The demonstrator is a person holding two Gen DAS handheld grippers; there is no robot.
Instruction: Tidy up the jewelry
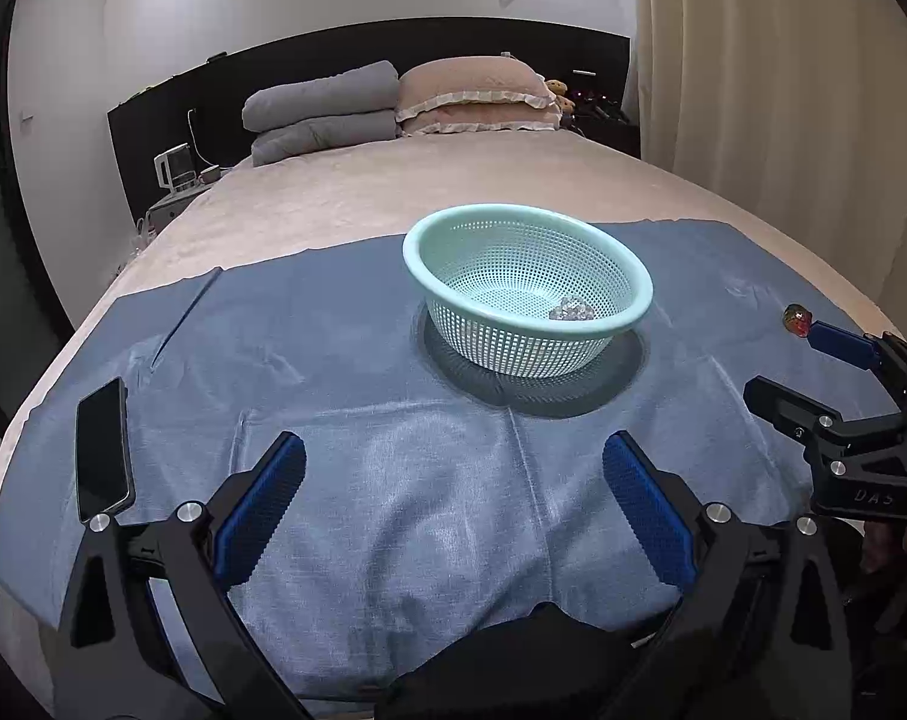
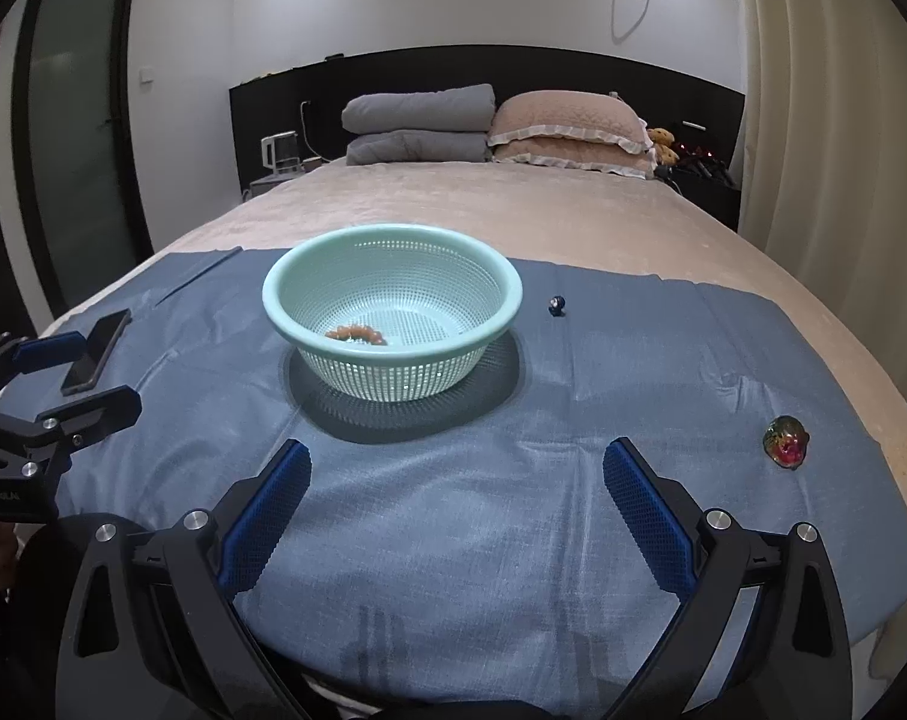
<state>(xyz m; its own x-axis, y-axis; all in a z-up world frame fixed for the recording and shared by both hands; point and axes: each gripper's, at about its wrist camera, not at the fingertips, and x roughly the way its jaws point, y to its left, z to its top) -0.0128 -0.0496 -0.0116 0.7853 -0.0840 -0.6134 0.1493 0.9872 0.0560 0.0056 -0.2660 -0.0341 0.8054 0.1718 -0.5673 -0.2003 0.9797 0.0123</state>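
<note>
Nearest the cameras, both grippers hang over the blue cloth [image 2: 453, 516] spread across the foot of the bed, and neither one holds anything. The left gripper [image 1: 453, 504] has its blue ribbed fingers [image 1: 261, 510] spread wide with only bare cloth between them. The right gripper [image 2: 456, 510] is spread just as wide, also over bare cloth. In the left wrist view the right gripper's black body shows at the edge with the letters "DAS" readable on it; in the right wrist view the left gripper's body bears some small writing too blurred to read.

Taking the mint-green basket [image 2: 309, 276] as the landmark, it stands on the cloth straight beyond both pairs of fingers, well apart from their tips. Inside it lie a string of orange-brown beads [image 2: 357, 334] and a small silvery cluster [image 1: 571, 309], each resting on the perforated bottom.

Right of the basket and nearer than it, close to the cloth's right edge, lies a glassy red-and-green strawberry-shaped trinket [image 2: 787, 441], off to the right of the right gripper. Just right of the basket's rim sits a small dark blue piece [image 2: 557, 304]. Left of the basket, a black phone [image 1: 102, 450] lies flat, beside the left gripper.

Beyond the basket stretches the beige bedspread [image 2: 483, 198], then folded grey quilts [image 2: 417, 123] and pink frilled pillows [image 2: 567, 129] against a black headboard [image 2: 423, 69].
</note>
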